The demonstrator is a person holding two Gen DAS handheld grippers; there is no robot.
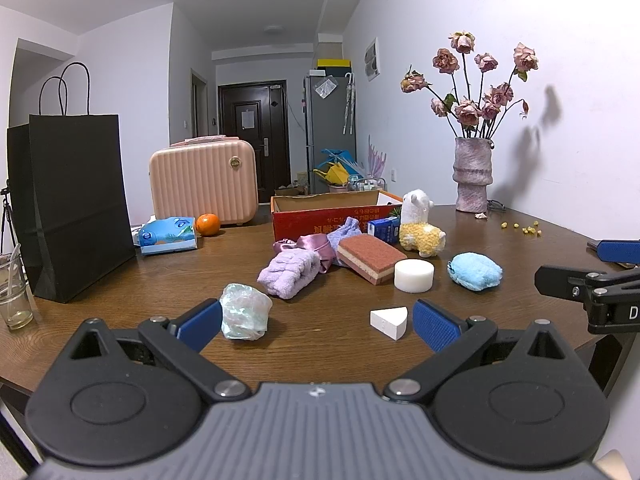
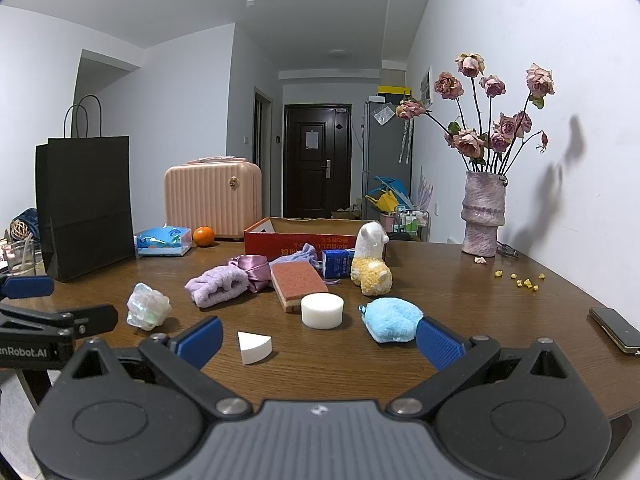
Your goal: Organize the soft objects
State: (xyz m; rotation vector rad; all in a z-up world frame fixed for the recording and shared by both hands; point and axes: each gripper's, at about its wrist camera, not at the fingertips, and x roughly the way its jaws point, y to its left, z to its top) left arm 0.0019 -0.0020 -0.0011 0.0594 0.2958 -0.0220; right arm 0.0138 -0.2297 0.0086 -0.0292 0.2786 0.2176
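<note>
Blue rubber pads on both hand-held grippers, and both are spread wide with nothing in them. The left hand-held gripper (image 1: 318, 322) hangs over the near edge of the wooden bench (image 1: 320, 352), its left pad (image 1: 200, 326) right up against a crumpled plastic bag (image 1: 244, 312), though I can't tell if they're actually touching. A little white wedge of foam (image 1: 389, 321) sits just beside its right pad. The right hand-held gripper (image 2: 318, 338) is over the same near edge, further right, with its right pad (image 2: 438, 344) next to a fluffy blue puff (image 2: 390, 318).

Further in, toward the middle of the bench, there's a white foam cylinder (image 1: 414, 275) just beside a red-topped layered sponge (image 1: 370, 258). Left of the sponge is a rolled lilac towel (image 1: 288, 274), with a shiny purple satin pouch (image 1: 314, 246) and a pale lavender cloth (image 1: 344, 232) bunched behind it. A white-and-yellow plush alpaca (image 1: 420, 224) stands upright next to a small blue carton (image 1: 384, 230).

Behind all that is an open red cardboard box (image 1: 332, 212), looks empty from here. Along the far edge: a pink ridged case (image 1: 204, 182), an orange (image 1: 207, 224), and a blue tissue pack (image 1: 168, 235). A black paper bag (image 1: 76, 204) stands at the left edge with a glass (image 1: 14, 294) beside it. A vase of dried roses (image 1: 472, 174) is in the far right corner, and a phone (image 2: 614, 328) lies by the right edge.
</note>
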